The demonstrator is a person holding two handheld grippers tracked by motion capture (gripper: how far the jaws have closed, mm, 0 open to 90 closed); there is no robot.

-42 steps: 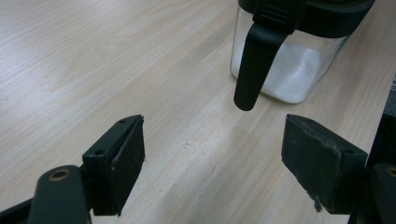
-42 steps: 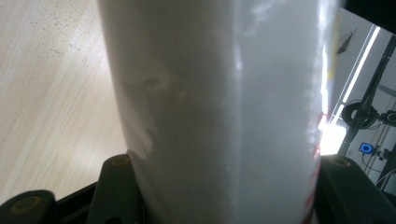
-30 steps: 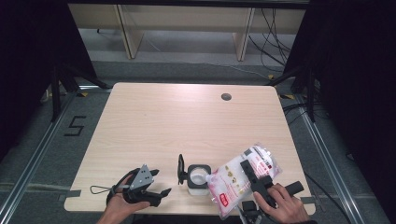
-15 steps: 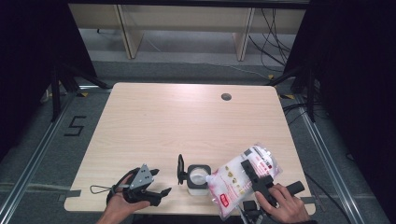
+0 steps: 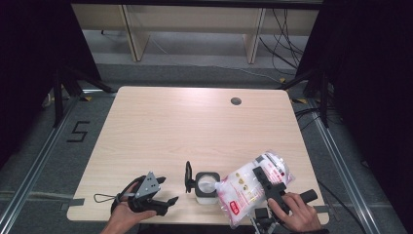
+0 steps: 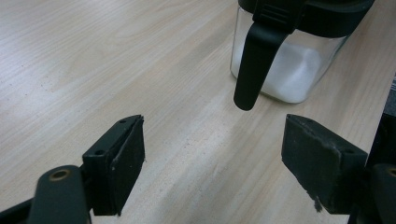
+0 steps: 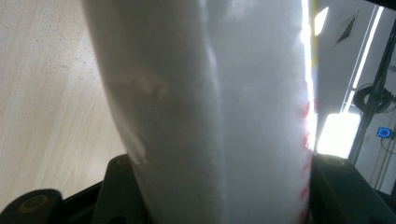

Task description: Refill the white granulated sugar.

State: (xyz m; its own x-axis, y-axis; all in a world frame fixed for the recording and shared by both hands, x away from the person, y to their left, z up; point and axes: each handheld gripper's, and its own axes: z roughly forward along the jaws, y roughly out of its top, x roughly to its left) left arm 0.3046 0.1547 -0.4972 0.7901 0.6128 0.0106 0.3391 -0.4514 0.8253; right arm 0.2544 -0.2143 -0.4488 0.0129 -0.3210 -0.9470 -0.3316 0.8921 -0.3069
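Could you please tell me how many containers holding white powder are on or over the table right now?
2. The glass jar stands near the table's front edge, lid open. The plastic bag is held tilted just right of it, in the right gripper.

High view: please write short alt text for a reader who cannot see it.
A person at a wooden table holds a plastic bag of white powder in the right gripper, tilted toward an open glass jar. The left gripper rests open beside the jar.
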